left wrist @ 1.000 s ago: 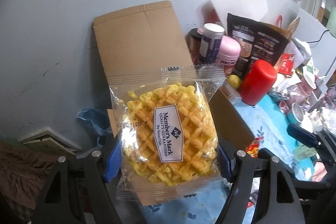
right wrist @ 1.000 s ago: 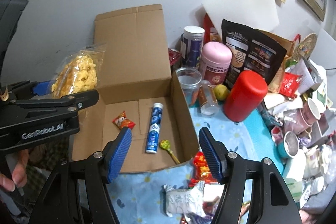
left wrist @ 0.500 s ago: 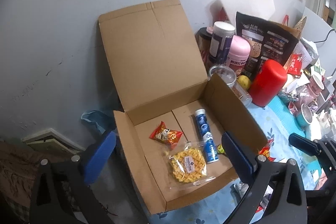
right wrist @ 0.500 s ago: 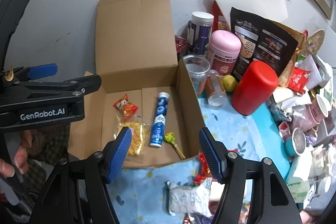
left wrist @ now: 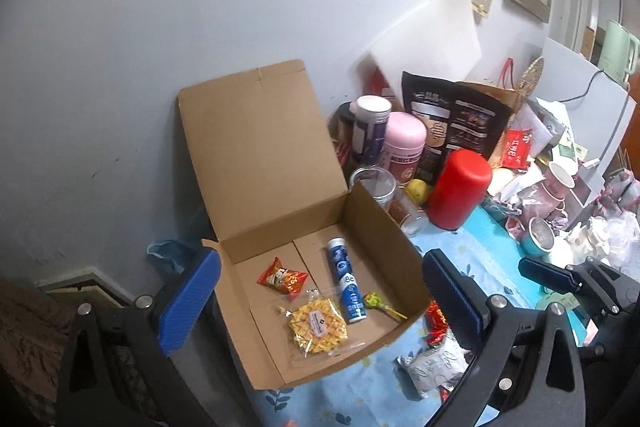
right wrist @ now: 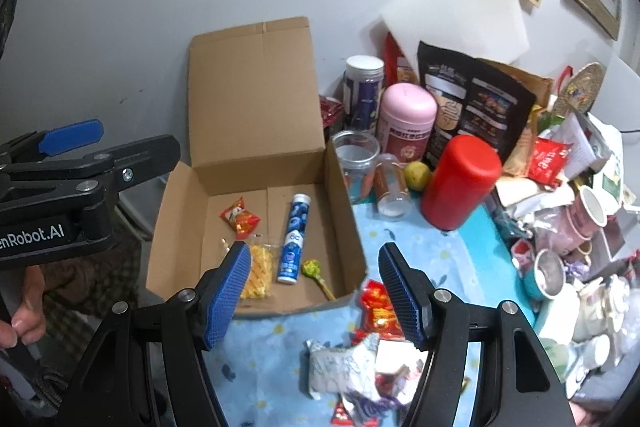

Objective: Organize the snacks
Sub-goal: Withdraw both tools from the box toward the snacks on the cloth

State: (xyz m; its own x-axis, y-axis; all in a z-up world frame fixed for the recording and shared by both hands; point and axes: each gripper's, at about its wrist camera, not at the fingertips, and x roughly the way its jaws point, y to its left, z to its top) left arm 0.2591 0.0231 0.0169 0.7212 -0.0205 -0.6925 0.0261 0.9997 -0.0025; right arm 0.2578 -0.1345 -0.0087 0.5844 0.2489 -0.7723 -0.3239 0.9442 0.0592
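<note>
— Where do our snacks sit?
— The waffle pack (left wrist: pixel 318 327) lies in the box (left wrist: pixel 384 227), near its front wall, beside the blue tube (left wrist: pixel 346 287).
— Fingers?
— Both the left gripper (left wrist: pixel 320 307) and right gripper (right wrist: pixel 314 293) gape wide, holding nothing.
— Obstacles?
— The red canister (right wrist: pixel 460 183) and jars crowd the box's right wall; loose packets (right wrist: pixel 360 367) litter the counter (right wrist: pixel 460 251).

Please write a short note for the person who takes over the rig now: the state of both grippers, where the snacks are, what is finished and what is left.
Left gripper: open, empty, above the cardboard box.
Right gripper: open, empty, above the box's front edge.
In the box: waffle pack, red candy, blue tube, lollipop.
Done: these four are boxed.
Left: the red snack packet and the white wrapped snack lie on the blue tablecloth in front of the box. The right gripper is probably nearest to them.
</note>
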